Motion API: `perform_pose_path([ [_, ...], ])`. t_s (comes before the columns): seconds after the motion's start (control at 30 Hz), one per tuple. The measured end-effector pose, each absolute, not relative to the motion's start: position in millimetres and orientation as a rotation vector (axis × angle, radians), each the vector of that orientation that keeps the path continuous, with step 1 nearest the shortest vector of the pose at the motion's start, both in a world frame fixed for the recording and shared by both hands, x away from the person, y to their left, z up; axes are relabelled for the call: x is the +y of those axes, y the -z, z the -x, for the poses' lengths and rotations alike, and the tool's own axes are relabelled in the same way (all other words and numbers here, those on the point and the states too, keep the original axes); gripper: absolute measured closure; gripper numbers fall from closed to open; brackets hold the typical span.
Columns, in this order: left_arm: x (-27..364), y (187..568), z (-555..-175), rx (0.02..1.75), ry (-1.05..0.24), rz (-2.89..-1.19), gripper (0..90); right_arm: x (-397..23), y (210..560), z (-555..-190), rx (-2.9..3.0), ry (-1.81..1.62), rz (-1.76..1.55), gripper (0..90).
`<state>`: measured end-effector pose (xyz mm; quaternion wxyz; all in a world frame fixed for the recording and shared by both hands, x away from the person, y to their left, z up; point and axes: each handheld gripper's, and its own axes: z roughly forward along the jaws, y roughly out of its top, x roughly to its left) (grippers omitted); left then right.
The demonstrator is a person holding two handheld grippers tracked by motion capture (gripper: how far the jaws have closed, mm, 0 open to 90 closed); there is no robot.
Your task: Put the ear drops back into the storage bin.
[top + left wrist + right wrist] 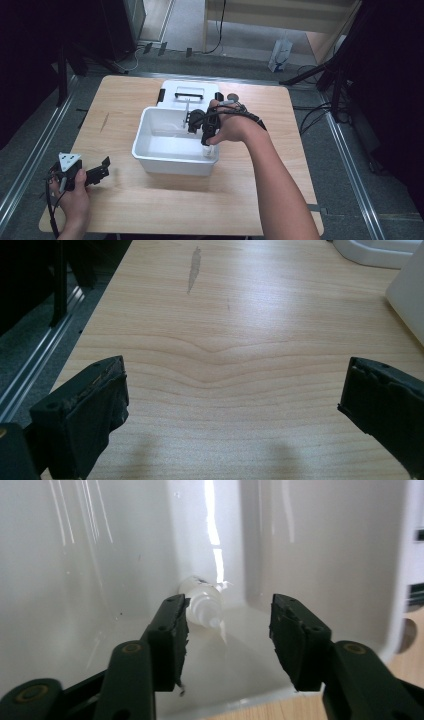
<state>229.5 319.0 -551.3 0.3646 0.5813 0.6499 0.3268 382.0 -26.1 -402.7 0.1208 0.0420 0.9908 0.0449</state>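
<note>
Right gripper (pixel 227 630) was inside white tub (pixel 145 150), jaws apart, nothing between them. Small white bottle (pixel 202 605) lay on its side in tub corner, nozzle toward camera, just beyond left jaw tip. Judged step: picking bottle out. To do well: shift gripper so bottle sits centred between jaws, go deeper past nozzle, close on body, mind tub wall. Left gripper (pixel 232 400) hovered over bare wooden table (pixel 220 315), jaws wide apart, empty.
</note>
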Motion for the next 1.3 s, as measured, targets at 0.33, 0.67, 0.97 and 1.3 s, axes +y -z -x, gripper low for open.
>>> perform_pose_path([
  [0.33,318.8,551.2,-229.6,1.675,-0.841,-1.495,0.0,-40.7,374.6,-370.8,2.820,-0.226,-0.217,16.9],
  [0.67,318.7,551.2,-229.6,1.675,-0.843,-1.495,0.0,-70.6,367.2,-364.0,2.811,-0.238,-0.354,0.0],
  [0.97,318.4,551.3,-229.5,1.672,-0.848,-1.498,0.0,-94.2,373.3,-357.1,2.812,-0.249,-0.383,0.0],
  [1.3,318.3,551.3,-229.5,1.672,-0.849,-1.500,0.0,-125.2,384.8,-350.1,2.786,-0.263,-0.454,0.0],
])
